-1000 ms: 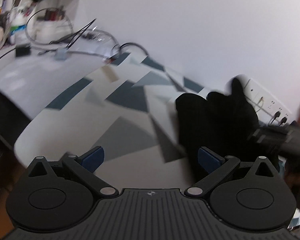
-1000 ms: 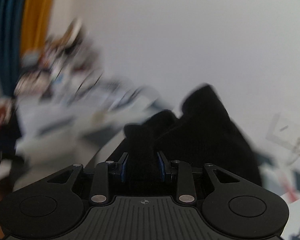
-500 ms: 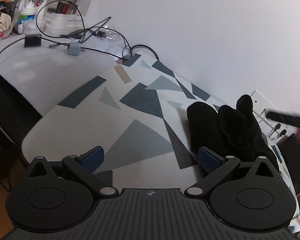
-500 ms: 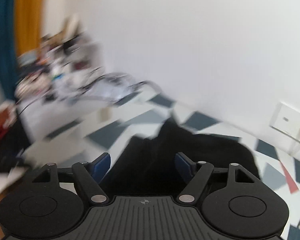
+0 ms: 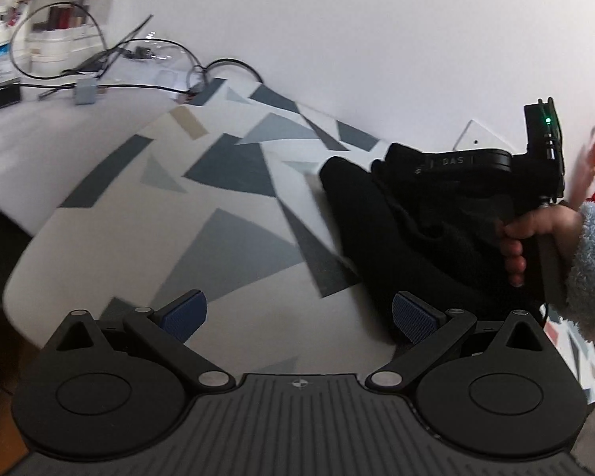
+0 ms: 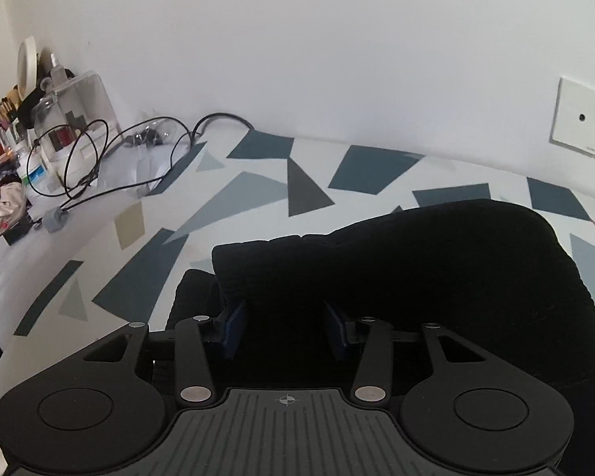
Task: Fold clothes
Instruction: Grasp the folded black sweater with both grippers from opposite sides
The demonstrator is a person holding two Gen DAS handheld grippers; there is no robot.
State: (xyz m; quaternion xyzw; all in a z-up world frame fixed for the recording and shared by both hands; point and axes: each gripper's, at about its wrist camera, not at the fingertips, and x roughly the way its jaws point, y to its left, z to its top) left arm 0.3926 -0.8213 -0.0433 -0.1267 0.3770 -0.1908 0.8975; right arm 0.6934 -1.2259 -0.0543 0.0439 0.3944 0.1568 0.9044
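Observation:
A black garment (image 6: pixel 436 277) lies bunched on the table's geometric-patterned cloth (image 6: pixel 258 194), towards its right end. My right gripper (image 6: pixel 285 329) is shut on a thick fold of the garment, and black fabric fills the gap between the blue pads. In the left wrist view the same garment (image 5: pixel 377 234) sits at the right, with a hand (image 5: pixel 523 234) in a fluffy pale sleeve (image 5: pixel 591 261) holding the right gripper's handle over it. My left gripper (image 5: pixel 299 315) hangs open above the cloth, just left of the garment, holding nothing.
Black cables (image 5: pixel 99 59) and a small grey adapter (image 5: pixel 85 93) lie at the table's far left. Behind them stand a clear plastic organiser (image 6: pixel 75 119) and cosmetics. A wall socket plate (image 6: pixel 581 119) is at the right. The table's rounded left edge (image 5: pixel 16 277) drops off.
The right gripper held the garment a second ago, opened half a second ago, and has now shut on a thicker fold. The garment lies lower. My left gripper stayed open.

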